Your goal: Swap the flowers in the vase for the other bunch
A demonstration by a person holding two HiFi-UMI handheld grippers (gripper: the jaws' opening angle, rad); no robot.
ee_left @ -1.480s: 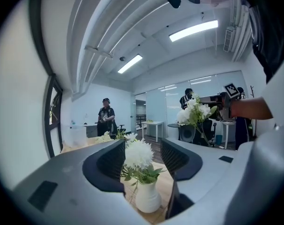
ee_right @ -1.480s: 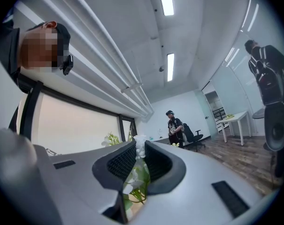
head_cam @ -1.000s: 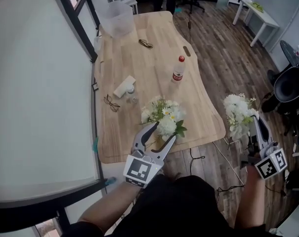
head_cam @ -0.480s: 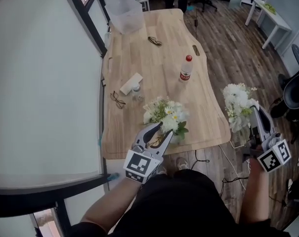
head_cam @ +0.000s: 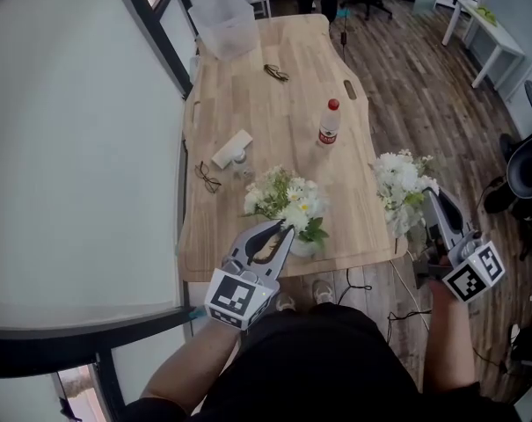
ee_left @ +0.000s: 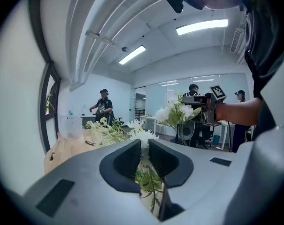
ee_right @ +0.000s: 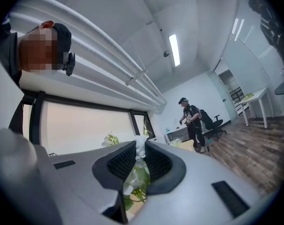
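Observation:
A mixed bunch of white and yellow flowers (head_cam: 281, 200) stands in a small glass vase (head_cam: 302, 247) near the table's front edge. My left gripper (head_cam: 283, 229) has just been closing; its jaws now stand nearly together, pinching the green stems (ee_left: 149, 179) just above the vase. A second, all-white bunch (head_cam: 399, 183) hangs in the air off the table's right edge, with my right gripper (head_cam: 431, 197) shut on its stems (ee_right: 137, 177). In the left gripper view that white bunch (ee_left: 179, 114) shows beyond the jaws, to the right.
On the wooden table (head_cam: 248, 266) stand a red-capped bottle (head_cam: 327, 123) and a clear plastic bin (head_cam: 223, 25), with two pairs of glasses (head_cam: 207, 177) (head_cam: 276, 73) and a white cloth (head_cam: 232, 149). A window frame runs along the left. People stand in the background.
The left gripper's jaws went from wide open to nearly together around the stems in the vase. The right gripper carried the white bunch leftward, closer to the table's edge.

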